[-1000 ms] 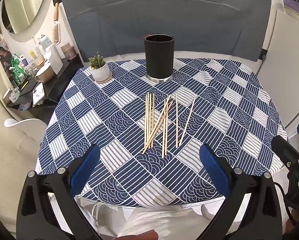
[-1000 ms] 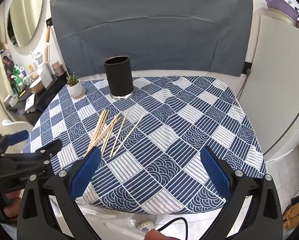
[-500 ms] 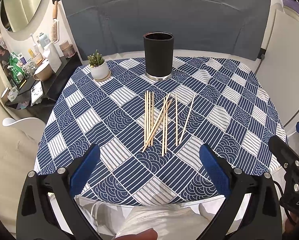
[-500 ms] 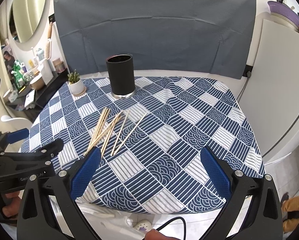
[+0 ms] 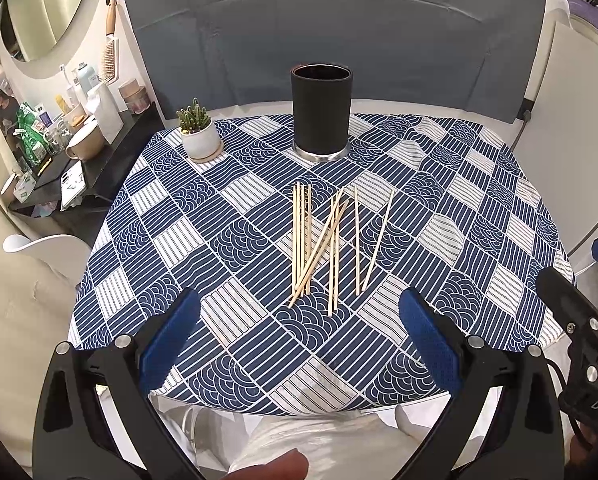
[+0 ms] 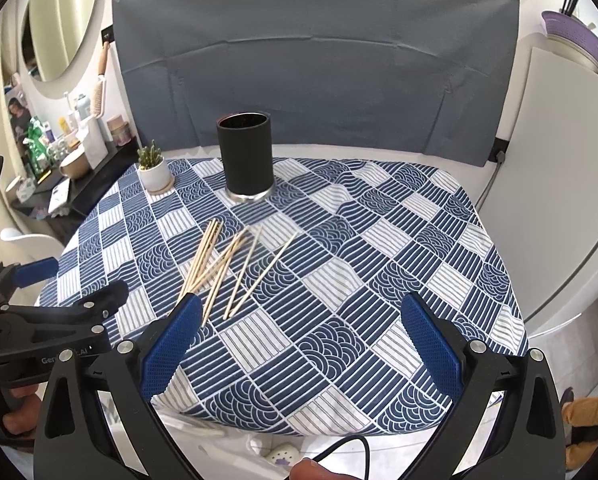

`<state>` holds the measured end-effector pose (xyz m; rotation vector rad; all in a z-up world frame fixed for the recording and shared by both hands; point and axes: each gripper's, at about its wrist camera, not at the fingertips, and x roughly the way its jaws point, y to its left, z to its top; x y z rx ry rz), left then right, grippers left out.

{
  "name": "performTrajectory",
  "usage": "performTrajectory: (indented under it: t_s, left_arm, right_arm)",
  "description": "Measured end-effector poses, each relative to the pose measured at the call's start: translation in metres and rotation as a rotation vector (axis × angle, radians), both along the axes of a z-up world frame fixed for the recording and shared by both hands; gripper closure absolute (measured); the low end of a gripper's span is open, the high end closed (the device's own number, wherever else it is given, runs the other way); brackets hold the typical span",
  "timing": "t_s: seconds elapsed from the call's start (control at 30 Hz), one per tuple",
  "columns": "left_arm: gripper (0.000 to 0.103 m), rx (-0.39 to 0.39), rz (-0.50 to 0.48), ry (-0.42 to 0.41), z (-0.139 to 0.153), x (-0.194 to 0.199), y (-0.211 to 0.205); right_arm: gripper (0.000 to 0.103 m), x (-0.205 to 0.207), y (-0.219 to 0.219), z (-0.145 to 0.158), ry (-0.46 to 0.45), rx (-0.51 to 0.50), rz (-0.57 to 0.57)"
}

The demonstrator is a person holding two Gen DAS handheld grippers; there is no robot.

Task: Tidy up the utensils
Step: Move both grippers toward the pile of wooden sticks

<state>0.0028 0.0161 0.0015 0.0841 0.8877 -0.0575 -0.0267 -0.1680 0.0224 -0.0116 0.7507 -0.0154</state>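
Patterned blue-and-white cloth covered the table (image 5: 171, 240), whose near edge had drawn closer over the last second as both tools advanced. Left gripper (image 5: 299, 344) and right gripper (image 6: 299, 340) hovered at that edge, jaws wide apart, empty. Wooden chopsticks (image 5: 323, 240) lay scattered mid-table, untouched; the black holder (image 5: 321, 114) stood at the far edge, a potted cactus (image 5: 197, 134) toward the far-left corner. Sorting had not begun.
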Motion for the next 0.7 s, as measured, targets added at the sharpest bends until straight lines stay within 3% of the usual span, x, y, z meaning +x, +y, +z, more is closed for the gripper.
performTrajectory:
  t_s: [0.47, 0.7]
  left_arm:
    - [0.006, -0.004, 0.014, 0.015, -0.005, 0.019, 0.008]
    - [0.006, 0.006, 0.018, 0.061, -0.015, 0.041, 0.010]
  right_arm:
    - [0.008, 0.024, 0.007, -0.009, 0.041, -0.001, 0.012]
    - [0.008, 0.046, 0.009, -0.017, 0.082, 0.001, 0.014]
